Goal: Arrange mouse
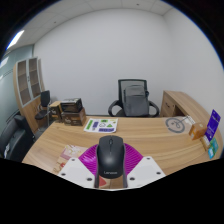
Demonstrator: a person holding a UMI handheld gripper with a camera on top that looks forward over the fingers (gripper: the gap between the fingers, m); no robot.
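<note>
A black Lenovo mouse (pixel 110 160) sits between my gripper's (pixel 110 166) fingers, its nose pointing away from me. The magenta pads (pixel 88 160) press on both of its sides, so the gripper is shut on it. The mouse appears lifted above the wooden desk (pixel 150 138), which spreads out beyond and below it. The mouse's underside and the desk directly beneath it are hidden.
A black office chair (pixel 133 98) stands behind the desk. On the desk lie a green-and-white booklet (pixel 100 125), stacked boxes (pixel 70 108) at the far left, papers (pixel 72 152) near the left finger, a round item (pixel 177 124) and a purple box (pixel 213 122) at the right.
</note>
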